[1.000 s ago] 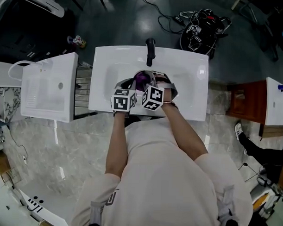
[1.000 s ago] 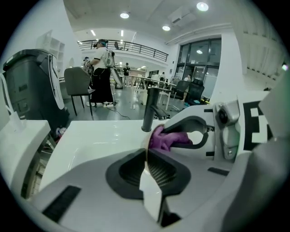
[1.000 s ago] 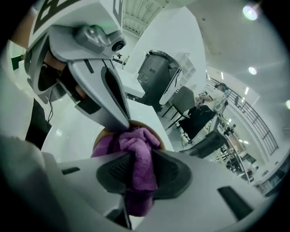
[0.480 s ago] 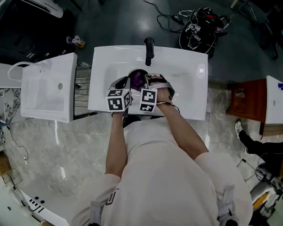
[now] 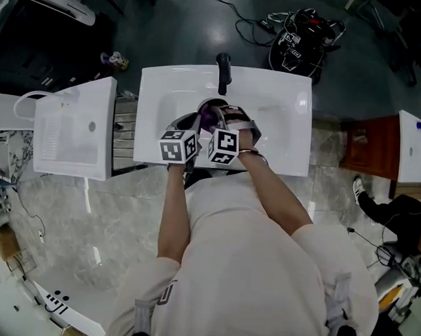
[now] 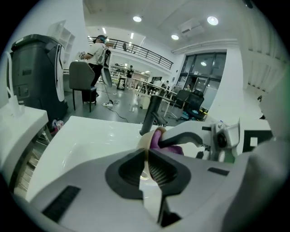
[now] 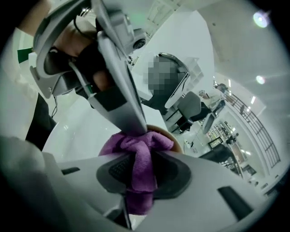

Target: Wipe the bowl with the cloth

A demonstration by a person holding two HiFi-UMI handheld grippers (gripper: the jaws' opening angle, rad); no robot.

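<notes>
Gripping the bowl (image 6: 145, 146) by its thin rim, our left gripper (image 6: 148, 166) is closed tight on that edge. That way the bowl hangs over the basin of the sink (image 5: 282, 97), just in front of the faucet (image 5: 223, 69), where any drips can fall. Our right gripper (image 7: 137, 177) is clamped on the purple cloth (image 7: 141, 152), whose bunched front end sits in the bowl. We judge the bowl to be tipped on edge, its mouth turned rightward to meet the cloth. Being round, it has no long axis; the cloth's runs along the right jaws, toward the bowl.
</notes>
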